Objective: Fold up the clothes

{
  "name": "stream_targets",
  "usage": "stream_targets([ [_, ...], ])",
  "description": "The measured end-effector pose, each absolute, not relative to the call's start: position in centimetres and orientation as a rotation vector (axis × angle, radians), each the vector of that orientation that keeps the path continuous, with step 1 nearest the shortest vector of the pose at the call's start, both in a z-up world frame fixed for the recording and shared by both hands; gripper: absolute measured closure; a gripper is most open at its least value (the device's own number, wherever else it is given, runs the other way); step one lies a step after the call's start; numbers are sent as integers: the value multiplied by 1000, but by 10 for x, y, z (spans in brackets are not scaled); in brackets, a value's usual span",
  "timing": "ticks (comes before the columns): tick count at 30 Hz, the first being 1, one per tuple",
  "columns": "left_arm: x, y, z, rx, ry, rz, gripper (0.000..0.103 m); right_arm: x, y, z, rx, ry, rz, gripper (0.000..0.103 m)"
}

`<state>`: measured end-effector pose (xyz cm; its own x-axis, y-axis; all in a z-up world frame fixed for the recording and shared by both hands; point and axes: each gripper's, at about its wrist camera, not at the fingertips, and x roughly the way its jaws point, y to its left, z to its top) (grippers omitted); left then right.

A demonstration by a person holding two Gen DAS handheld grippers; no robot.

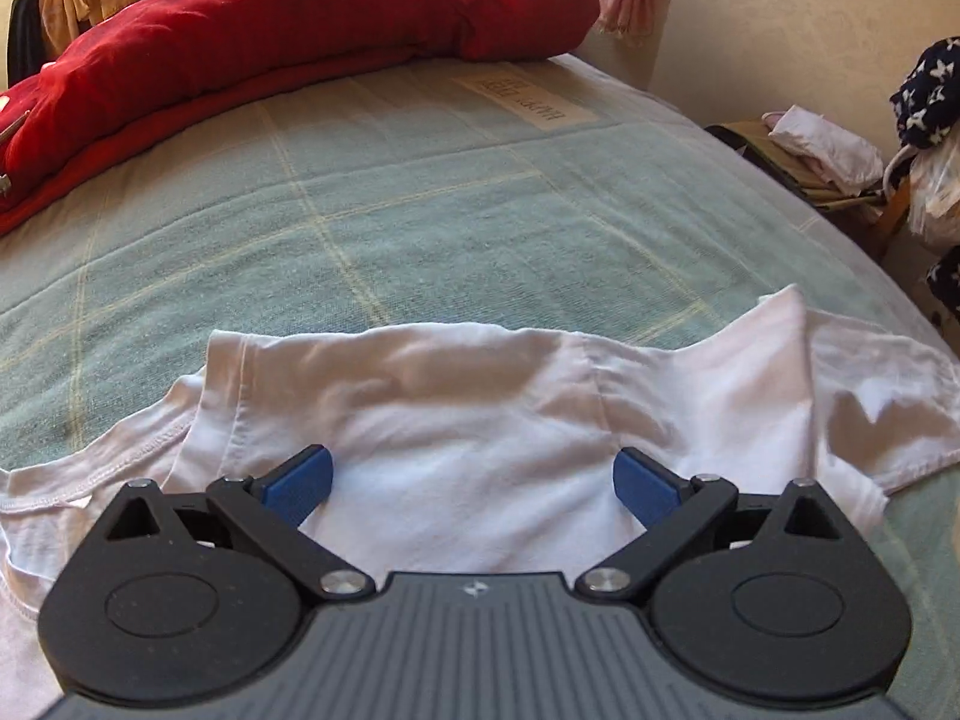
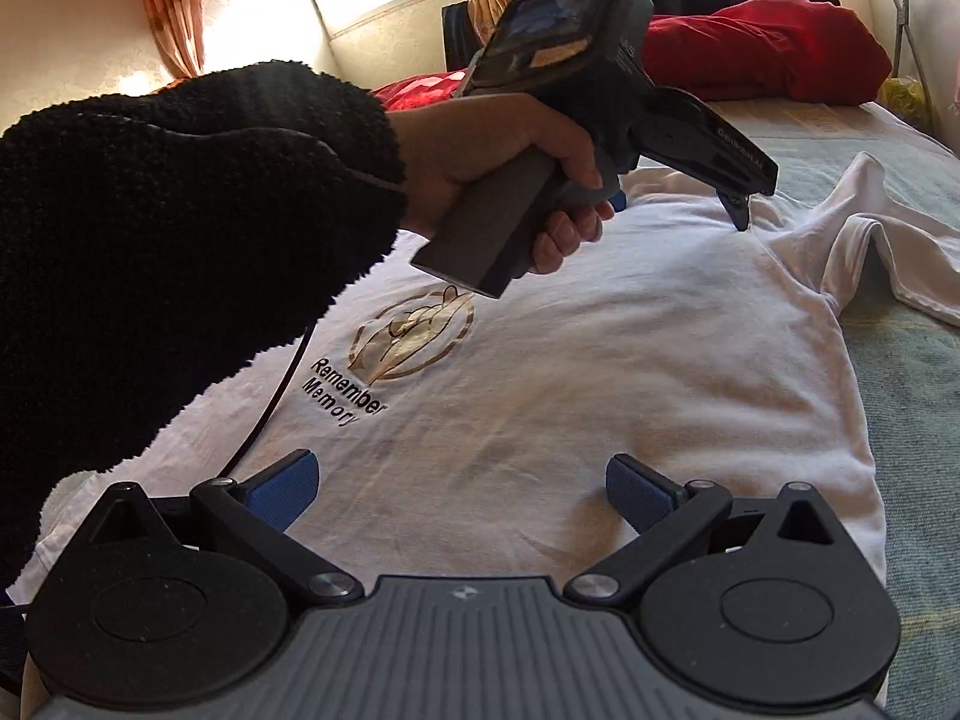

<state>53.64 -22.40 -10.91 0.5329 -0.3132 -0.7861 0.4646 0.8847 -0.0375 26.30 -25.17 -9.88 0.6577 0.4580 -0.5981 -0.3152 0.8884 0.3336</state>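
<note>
Shirt [image 2: 600, 372]: white T-shirt, spread print-side up on the bed [image 1: 360, 210]; body lies mostly flat, logo [image 2: 408, 336] and the lettering "Remember Memory" showing.
Sleeve [image 2: 888, 252]: the one seen at the right of the right wrist view is rumpled and partly turned over on itself, not laid square.
Neck end: in the left wrist view the cloth near the collar [image 1: 108, 450] is bunched, with ridges across the shoulder line.
Left gripper [image 1: 474, 483]: blue pads wide apart, nothing between them; it hangs low over the shoulder area. In the right wrist view its tip sits at or just above the cloth; contact cannot be confirmed.
Right gripper [image 2: 462, 489]: fingers apart, holding nothing, poised over the lower body of the shirt.
Hand [image 2: 516, 180]: grips the left tool's handle; dark fleece cuff [image 2: 210, 228] above it.
Step in hand (judgement): positioning for a grasp or a smoothing pass at the shoulder; no full fold is visible in the body.
Next move (judgement): calls for a closed pinch on a single edge of fabric, both layers taken together, and the rumpled sleeve kept from dragging.
Risk (judgement): thin cotton may slip or wrinkle further.
Surroundings: red quilt [image 1: 270, 48] at the far end, well apart from the shirt.
</note>
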Motion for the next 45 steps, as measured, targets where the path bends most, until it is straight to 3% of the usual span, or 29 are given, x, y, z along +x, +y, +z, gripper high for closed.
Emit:
stream_targets([
  [8,575,-235,-111,176,809,-395,1,269,-262,-102,253,734,455,0],
  [16,548,-216,-78,12,863,-513,4,269,-263,-101,266,737,437,0],
  [22,540,-237,-94,22,946,-677,4,268,-258,-103,243,742,445,0],
  [29,566,-251,-103,19,892,-626,4,271,-261,-107,252,743,462,0],
  [36,532,-222,-43,89,840,-575,4,271,-263,-106,268,740,466,0],
  [45,450,-114,42,200,858,-338,3,266,-261,-97,294,742,488,0],
])
